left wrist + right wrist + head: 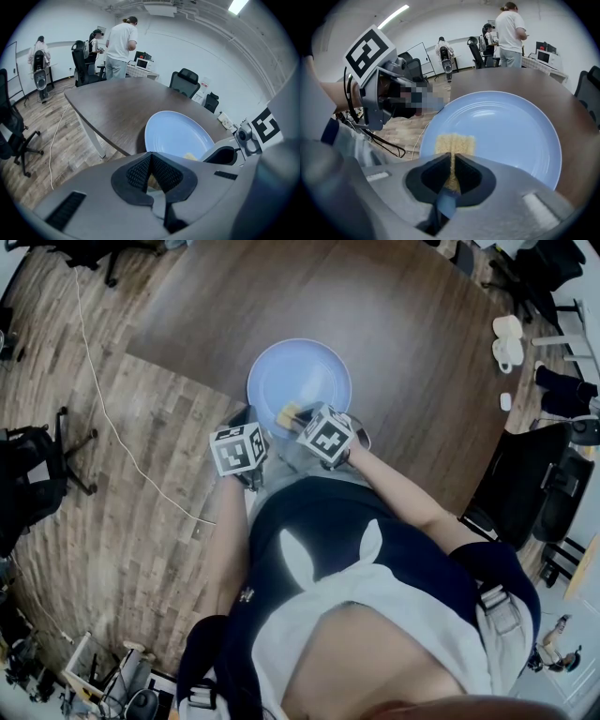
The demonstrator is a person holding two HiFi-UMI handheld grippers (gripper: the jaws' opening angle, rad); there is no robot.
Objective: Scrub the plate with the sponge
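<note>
A pale blue plate [300,376] [178,133] [511,126] lies at the near edge of the dark brown table [412,343]. My right gripper [292,416] [453,161] is shut on a yellow sponge [286,415] [454,143], which rests on the plate's near inner part. In the left gripper view a corner of the sponge [190,156] shows by the right gripper's body [243,136]. My left gripper [248,420] [151,157] has its jaws closed at the plate's near-left rim, which runs in behind them. Its body [377,98] stands left of the plate.
The table edge [101,131] drops to wooden floor on the left. A white cable [103,399] trails over the floor. White mugs [507,341] stand at the table's far right. Office chairs [186,80] and several people [119,44] are beyond the table's far side.
</note>
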